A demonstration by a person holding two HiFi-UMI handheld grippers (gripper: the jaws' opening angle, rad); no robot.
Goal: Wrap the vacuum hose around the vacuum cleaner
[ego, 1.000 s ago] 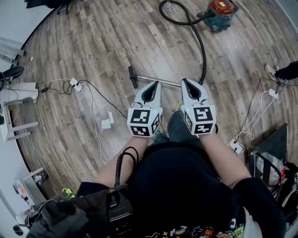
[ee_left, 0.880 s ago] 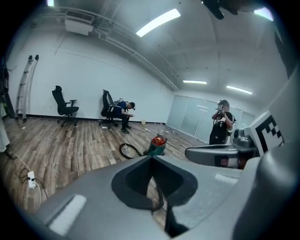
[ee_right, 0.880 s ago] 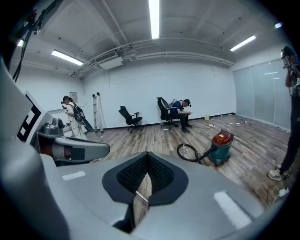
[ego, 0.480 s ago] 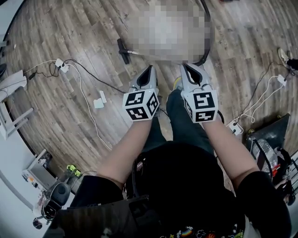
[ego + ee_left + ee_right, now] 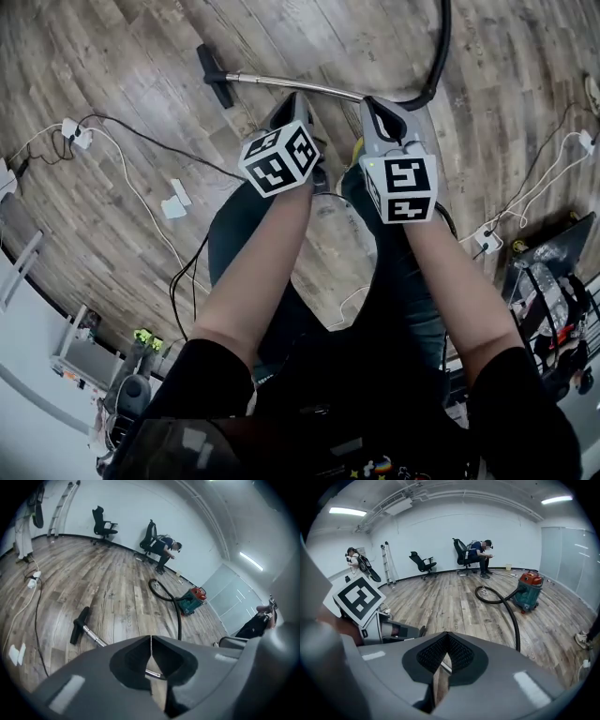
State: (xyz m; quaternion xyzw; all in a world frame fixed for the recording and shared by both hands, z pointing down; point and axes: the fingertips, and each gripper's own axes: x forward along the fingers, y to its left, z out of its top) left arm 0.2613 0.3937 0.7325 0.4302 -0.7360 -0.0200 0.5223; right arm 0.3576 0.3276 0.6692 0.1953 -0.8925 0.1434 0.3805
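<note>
Presently both hand-held units are side by side above the grey-brown wood-plank floor [image 5: 112, 56], each pointing toward 12 o'clock in the head view. The left gripper [image 5: 294, 99] has its jaws brought fully together, the tips meeting along a thin seam, with nothing held between them; the right gripper [image 5: 372, 103] is likewise closed tip to tip and carries nothing.

A straight silver metal wand tube [image 5: 262, 82] lies flat on the floor at 12 o'clock of both sets of tips. Its long axis runs from 9 o'clock to 3 o'clock, dipping slightly at the 3 o'clock end; whether the tips touch it cannot be told. A black T-shaped floor nozzle [image 5: 214, 75] sits on the 9 o'clock end, its bar set crosswise to the tube. From the 3 o'clock end the black flexible vacuum hose [image 5: 439, 56] bends toward 12 o'clock and leaves the frame.

In the left gripper view the hose runs away across the floor to the red-topped, teal-bodied canister vacuum cleaner [image 5: 194, 600]. The canister stands upright at 1 o'clock, well apart from both grippers. A loop of hose lies loose on the floor at its 10 o'clock side.

A white power strip with white cable [image 5: 71, 132] lies at 9 o'clock in the head view, well apart from the nozzle; a seated person on a black office chair [image 5: 161, 548] is at 12 o'clock in the left gripper view, near the far wall.
</note>
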